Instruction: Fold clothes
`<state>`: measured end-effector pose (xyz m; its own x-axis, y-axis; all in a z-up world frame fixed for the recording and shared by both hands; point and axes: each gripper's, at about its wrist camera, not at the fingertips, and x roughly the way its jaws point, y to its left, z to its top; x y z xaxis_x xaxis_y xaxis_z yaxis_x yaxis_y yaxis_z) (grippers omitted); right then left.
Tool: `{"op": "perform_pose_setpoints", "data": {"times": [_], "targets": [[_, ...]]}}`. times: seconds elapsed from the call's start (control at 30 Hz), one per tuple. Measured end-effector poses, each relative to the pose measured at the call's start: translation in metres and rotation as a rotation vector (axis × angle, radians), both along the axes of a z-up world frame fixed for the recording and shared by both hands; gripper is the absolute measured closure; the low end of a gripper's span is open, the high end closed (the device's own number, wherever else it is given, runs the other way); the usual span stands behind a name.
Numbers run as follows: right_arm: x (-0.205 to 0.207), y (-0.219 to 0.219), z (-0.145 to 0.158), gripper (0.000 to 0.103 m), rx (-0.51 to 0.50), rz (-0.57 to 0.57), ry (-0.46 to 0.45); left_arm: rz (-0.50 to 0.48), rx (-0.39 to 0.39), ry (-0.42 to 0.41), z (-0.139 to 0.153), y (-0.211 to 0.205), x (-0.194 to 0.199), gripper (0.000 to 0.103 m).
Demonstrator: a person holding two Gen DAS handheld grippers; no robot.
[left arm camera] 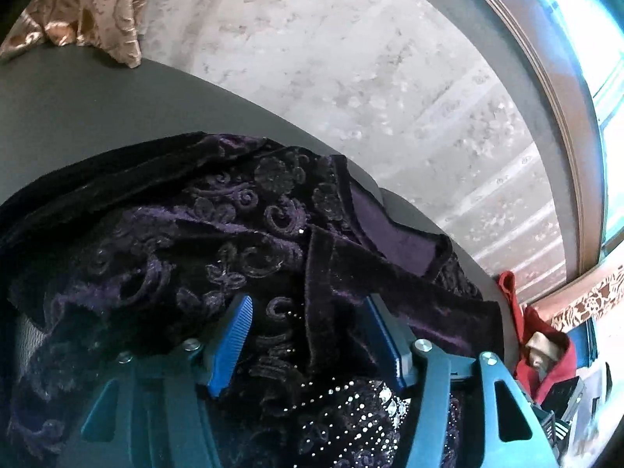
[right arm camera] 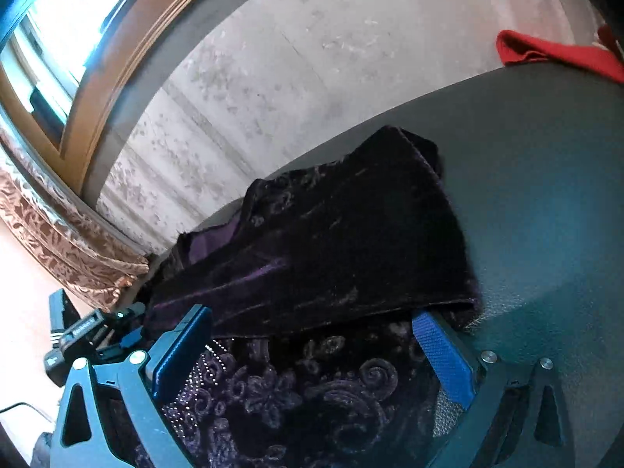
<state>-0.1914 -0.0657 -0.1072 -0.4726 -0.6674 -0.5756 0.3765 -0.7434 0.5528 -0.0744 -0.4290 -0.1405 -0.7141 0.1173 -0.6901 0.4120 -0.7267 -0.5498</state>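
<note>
A dark purple velvet garment (left arm camera: 218,234) with raised swirl embroidery and small studs lies bunched on a dark grey table (left arm camera: 78,97). My left gripper (left arm camera: 308,312) is open just over its embroidered front, blue pads apart with cloth between them. In the right wrist view the same garment (right arm camera: 331,241) has a plain velvet part folded over the embroidered part. My right gripper (right arm camera: 312,323) is open at the near edge of that fold, jaws wide, nothing pinched.
A gold patterned cloth (left arm camera: 85,11) lies at the table's far left corner. A red cloth (right arm camera: 553,54) lies at the far right edge and also shows in the left wrist view (left arm camera: 546,351). A pale wall and a window frame (right arm camera: 117,78) stand behind the table.
</note>
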Motion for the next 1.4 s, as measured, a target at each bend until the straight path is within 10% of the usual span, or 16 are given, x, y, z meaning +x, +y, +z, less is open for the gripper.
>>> {"op": "perform_pose_setpoints", "data": {"times": [0.23, 0.27, 0.3, 0.57, 0.9, 1.4], "targets": [[0.001, -0.002, -0.001, 0.000, 0.004, 0.001, 0.006, -0.067, -0.037, -0.062, 0.002, 0.014, -0.022, 0.049], [0.002, -0.002, -0.001, 0.000, 0.004, 0.002, 0.007, -0.061, -0.064, -0.081, 0.003, 0.016, -0.024, 0.058], [0.002, -0.001, 0.000, 0.000, 0.004, 0.001, 0.007, -0.053, -0.090, -0.102, 0.004, 0.017, -0.026, 0.097], [0.004, 0.002, -0.002, 0.000, -0.021, 0.000, 0.006, 0.070, -0.138, 0.038, 0.043, -0.011, 0.005, 0.100], [0.002, 0.004, -0.002, 0.000, -0.038, 0.010, 0.000, 0.052, -0.160, -0.131, -0.003, -0.020, 0.000, 0.098], [0.007, -0.074, 0.048, 0.000, 0.248, 0.228, 0.160, 0.024, -0.161, -0.099, 0.002, -0.023, 0.012, 0.084]]}}
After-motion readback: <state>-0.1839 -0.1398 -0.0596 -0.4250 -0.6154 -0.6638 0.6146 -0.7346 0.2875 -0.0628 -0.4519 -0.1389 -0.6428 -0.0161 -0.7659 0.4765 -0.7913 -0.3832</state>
